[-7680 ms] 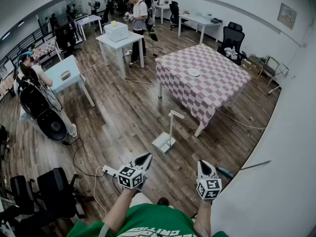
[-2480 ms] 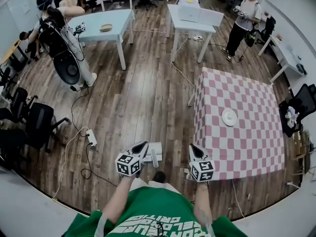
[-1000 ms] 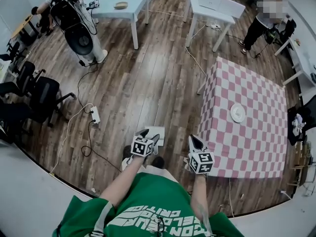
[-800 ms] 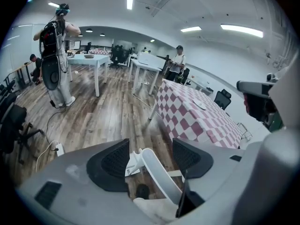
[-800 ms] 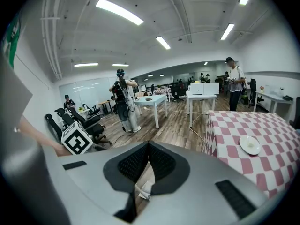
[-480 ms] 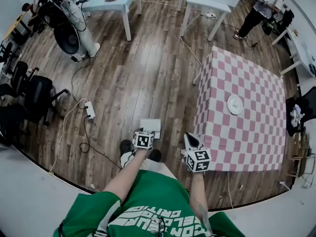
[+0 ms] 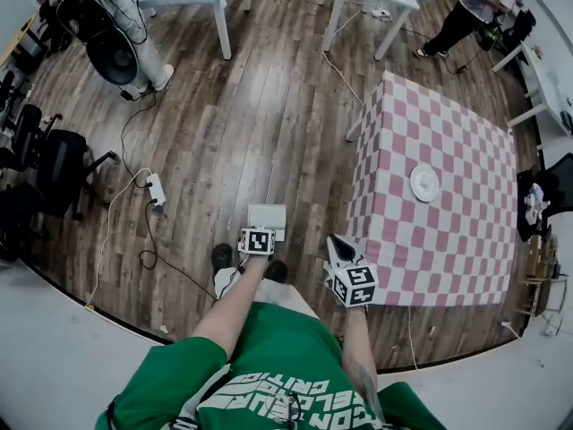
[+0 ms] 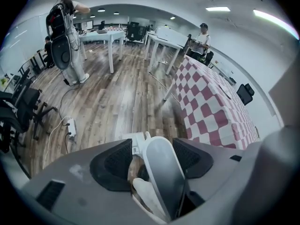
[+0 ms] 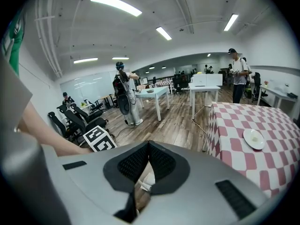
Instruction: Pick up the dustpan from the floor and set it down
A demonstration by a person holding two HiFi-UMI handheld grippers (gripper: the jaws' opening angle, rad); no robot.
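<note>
The dustpan (image 7: 267,218) stands on the wooden floor (image 7: 224,150), close to the floor's near edge and just left of the near corner of the checked tabletop (image 7: 448,133). It is judged to be light, rigid plastic with a smooth (possibly slippery) upright handle (image 8: 161,175). Grip the handle near its top, square across it, so the pan hangs level. The left tongs (image 8: 152,144) point steeply down, forearm extended. Their jaws have just been opening and stand wide, with the handle between them but unclamped. The right tongs (image 9: 149,144) hang aside at a shallower angle, jaws together and empty.
</note>
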